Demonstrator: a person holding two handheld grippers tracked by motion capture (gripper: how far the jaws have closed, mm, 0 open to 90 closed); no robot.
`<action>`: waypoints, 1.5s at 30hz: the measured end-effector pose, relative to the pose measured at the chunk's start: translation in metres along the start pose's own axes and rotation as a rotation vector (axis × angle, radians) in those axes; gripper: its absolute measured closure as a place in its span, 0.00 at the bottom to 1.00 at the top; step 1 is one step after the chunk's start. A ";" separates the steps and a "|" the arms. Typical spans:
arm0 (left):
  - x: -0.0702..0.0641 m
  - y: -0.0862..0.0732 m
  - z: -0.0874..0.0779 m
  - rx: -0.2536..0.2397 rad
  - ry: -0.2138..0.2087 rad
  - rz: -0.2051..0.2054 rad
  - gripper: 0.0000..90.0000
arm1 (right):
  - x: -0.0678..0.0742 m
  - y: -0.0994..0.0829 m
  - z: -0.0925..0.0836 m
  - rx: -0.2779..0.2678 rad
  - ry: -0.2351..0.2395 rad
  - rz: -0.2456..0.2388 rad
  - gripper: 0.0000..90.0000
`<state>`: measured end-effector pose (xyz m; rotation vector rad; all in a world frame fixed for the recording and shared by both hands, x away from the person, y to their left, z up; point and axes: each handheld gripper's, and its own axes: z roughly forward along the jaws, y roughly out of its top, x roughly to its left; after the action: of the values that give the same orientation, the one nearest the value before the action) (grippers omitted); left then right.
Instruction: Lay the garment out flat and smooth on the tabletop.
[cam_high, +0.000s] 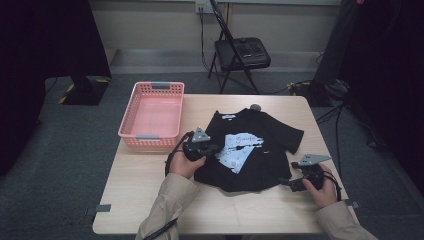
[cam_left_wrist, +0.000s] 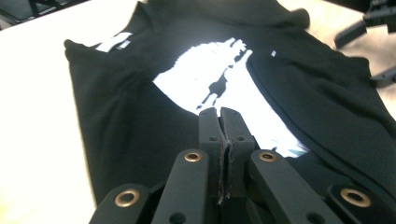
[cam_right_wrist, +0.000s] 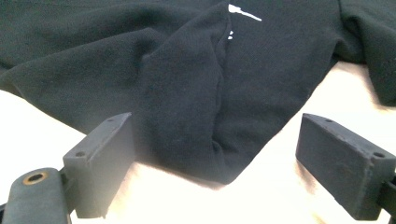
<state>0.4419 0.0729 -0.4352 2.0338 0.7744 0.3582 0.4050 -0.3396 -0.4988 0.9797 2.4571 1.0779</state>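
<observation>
Jaws, yours: left gripper (cam_left_wrist: 219, 122) is pinched fully closed with a thin fold of the black T-shirt (cam_high: 250, 150) caught between the pads; right gripper (cam_right_wrist: 215, 154) stands wide open, straddling the shirt's bottom corner without touching it.

T-shirt lies spread at the centre of the surface (cam_high: 150, 200); pink basket (cam_high: 152, 115) at 10 o'clock.

Risks: left grip is thin, so cloth may slip if you lift. Close the right too early and you'll likely miss the corner.

High view gives the layout; left gripper view shows the pinch; right gripper view shows the corner's double fold.
</observation>
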 end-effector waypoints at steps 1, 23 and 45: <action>0.002 0.001 -0.002 -0.004 0.004 -0.006 0.98 | 0.000 0.000 0.000 0.000 0.000 0.000 0.13; 0.042 -0.001 -0.041 -0.092 0.100 -0.127 0.99 | 0.000 0.000 0.000 0.000 0.000 0.000 0.13; 0.093 -0.015 -0.080 -0.132 0.225 -0.223 0.99 | 0.000 0.000 0.000 0.000 0.000 0.000 0.13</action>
<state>0.4655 0.1909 -0.4073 1.7821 1.0761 0.5018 0.4050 -0.3396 -0.4988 0.9798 2.4569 1.0781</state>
